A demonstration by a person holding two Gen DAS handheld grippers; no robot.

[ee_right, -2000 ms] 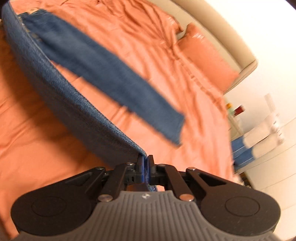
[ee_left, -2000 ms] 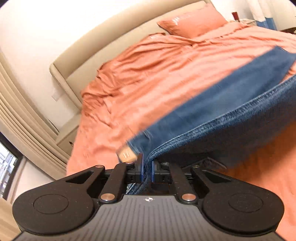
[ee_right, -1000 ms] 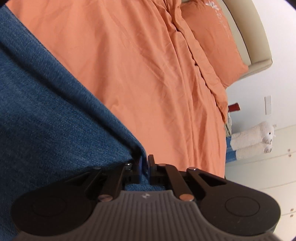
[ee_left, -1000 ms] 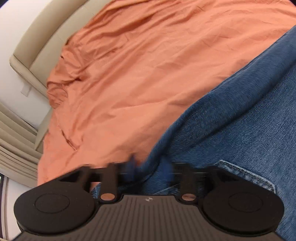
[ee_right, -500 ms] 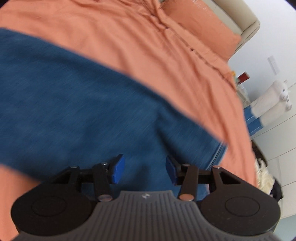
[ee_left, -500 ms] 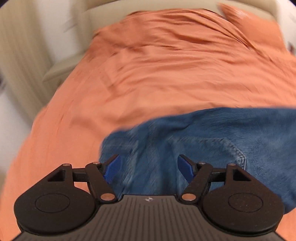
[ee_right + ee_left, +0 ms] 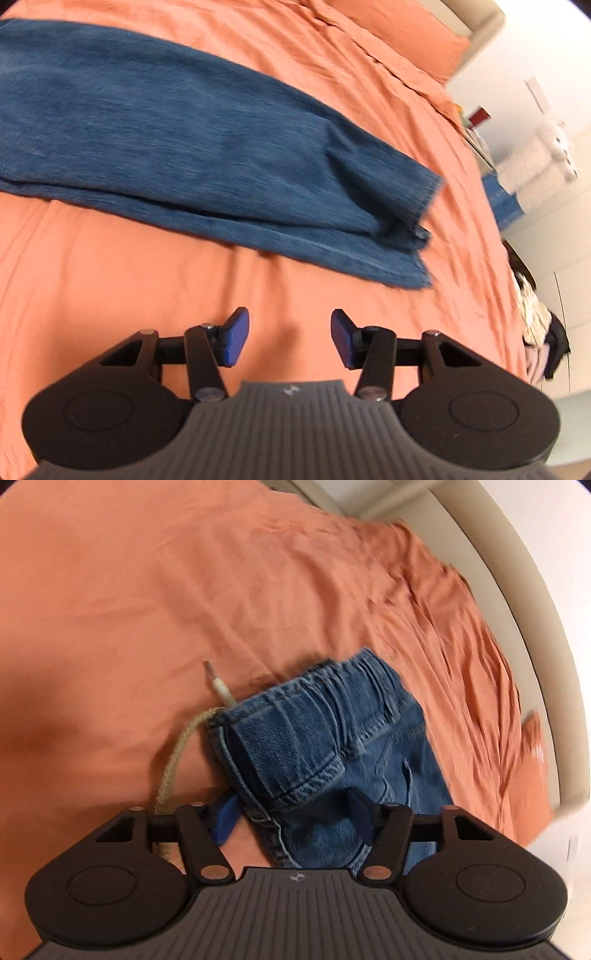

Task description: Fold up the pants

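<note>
The blue jeans lie flat on the orange bedsheet [image 7: 147, 295], one leg stacked on the other. In the left wrist view their gathered elastic waistband [image 7: 332, 701] points away from me, and a beige drawstring [image 7: 173, 760] trails out on its left. My left gripper [image 7: 291, 816] straddles the waist end of the jeans. Its jaws are closing, with denim between them and a gap still beside the left pad [image 7: 223, 818]. In the right wrist view the legs [image 7: 184, 147] run across the bed to the hems [image 7: 413, 240]. My right gripper [image 7: 290, 339] hangs open over bare sheet short of the legs, holding nothing.
A beige padded headboard [image 7: 524, 627] curves along the bed's far side. An orange pillow [image 7: 406, 33] lies at the head of the bed. Beside the bed stand a white plush toy [image 7: 539, 158] on something blue and a heap of clothes [image 7: 543, 332].
Both grippers have let go of the jeans, which now lie on the bed. The left one rolled and swung round to the waistband. The right one drew back off the legs.
</note>
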